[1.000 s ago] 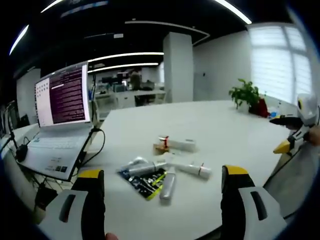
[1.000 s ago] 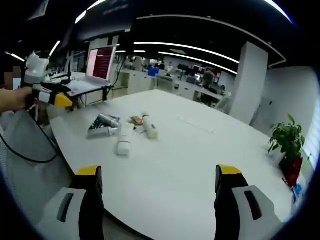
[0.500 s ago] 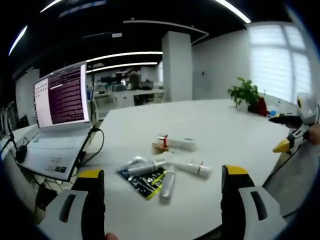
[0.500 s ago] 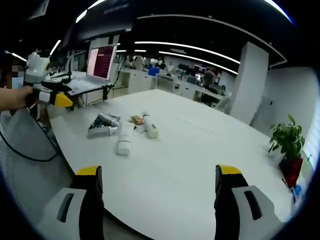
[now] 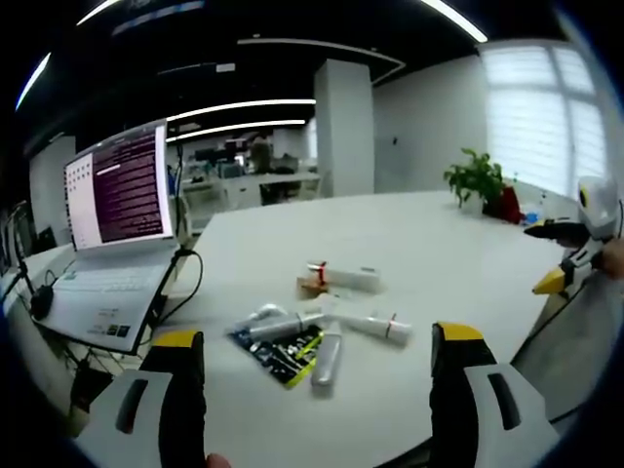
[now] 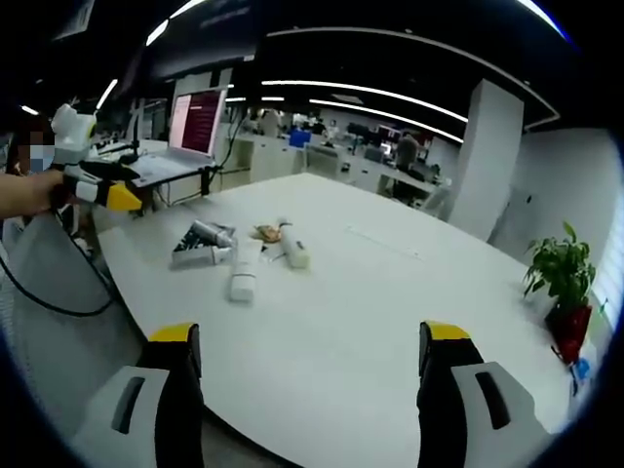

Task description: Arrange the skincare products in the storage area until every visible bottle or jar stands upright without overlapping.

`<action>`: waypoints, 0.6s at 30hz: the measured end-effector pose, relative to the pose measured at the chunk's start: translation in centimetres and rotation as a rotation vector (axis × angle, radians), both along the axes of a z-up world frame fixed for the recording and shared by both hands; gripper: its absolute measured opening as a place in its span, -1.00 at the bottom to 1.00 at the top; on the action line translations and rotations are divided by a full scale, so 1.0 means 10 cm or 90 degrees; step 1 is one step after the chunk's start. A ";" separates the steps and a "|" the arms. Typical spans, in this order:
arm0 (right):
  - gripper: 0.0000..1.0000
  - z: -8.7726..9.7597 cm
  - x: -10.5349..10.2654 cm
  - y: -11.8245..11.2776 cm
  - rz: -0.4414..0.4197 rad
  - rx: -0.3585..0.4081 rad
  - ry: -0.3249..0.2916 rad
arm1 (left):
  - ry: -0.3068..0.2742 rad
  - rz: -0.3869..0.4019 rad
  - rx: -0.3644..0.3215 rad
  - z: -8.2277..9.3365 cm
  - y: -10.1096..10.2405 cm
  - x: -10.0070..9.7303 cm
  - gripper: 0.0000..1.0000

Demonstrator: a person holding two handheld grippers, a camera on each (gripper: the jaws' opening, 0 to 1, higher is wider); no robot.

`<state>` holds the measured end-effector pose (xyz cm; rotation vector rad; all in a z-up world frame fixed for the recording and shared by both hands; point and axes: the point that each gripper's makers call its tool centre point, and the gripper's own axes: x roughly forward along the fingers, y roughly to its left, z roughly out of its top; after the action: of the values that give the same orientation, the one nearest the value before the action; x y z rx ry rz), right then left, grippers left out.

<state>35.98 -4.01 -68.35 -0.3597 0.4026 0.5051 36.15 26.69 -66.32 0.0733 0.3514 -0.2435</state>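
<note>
Several skincare tubes lie flat in a loose pile on the white table (image 5: 419,244). A white tube with a red band (image 5: 375,327) and a pale tube (image 5: 328,359) lie nearest, beside a silver tube (image 5: 278,329) resting on a dark sachet (image 5: 281,355). Behind them lie a white tube (image 5: 348,280) and a small brown item (image 5: 310,287). My left gripper (image 5: 317,375) hangs open short of the pile. In the right gripper view the same pile (image 6: 244,255) lies far off to the left, and my right gripper (image 6: 307,366) is open over bare table (image 6: 390,312). The left gripper (image 6: 97,185) appears at that view's left, the right gripper (image 5: 570,258) at the other view's right edge.
An open laptop (image 5: 112,229) with cables stands at the table's left end. A potted plant (image 5: 478,185) sits at the far right edge. A person's hand (image 6: 29,190) holds the left gripper. Office desks and a pillar fill the background.
</note>
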 end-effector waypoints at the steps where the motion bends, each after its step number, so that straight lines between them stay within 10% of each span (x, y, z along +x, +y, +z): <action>1: 0.83 0.00 0.00 0.00 0.001 0.000 0.001 | 0.000 0.000 0.000 0.00 0.00 0.00 0.81; 18: 0.85 -0.04 0.00 0.01 0.000 0.026 0.035 | 0.004 -0.017 0.012 -0.03 -0.04 0.00 0.80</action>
<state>35.93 -3.92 -68.76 -0.3063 0.4450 0.5237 36.12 26.32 -66.57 0.0961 0.3594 -0.2663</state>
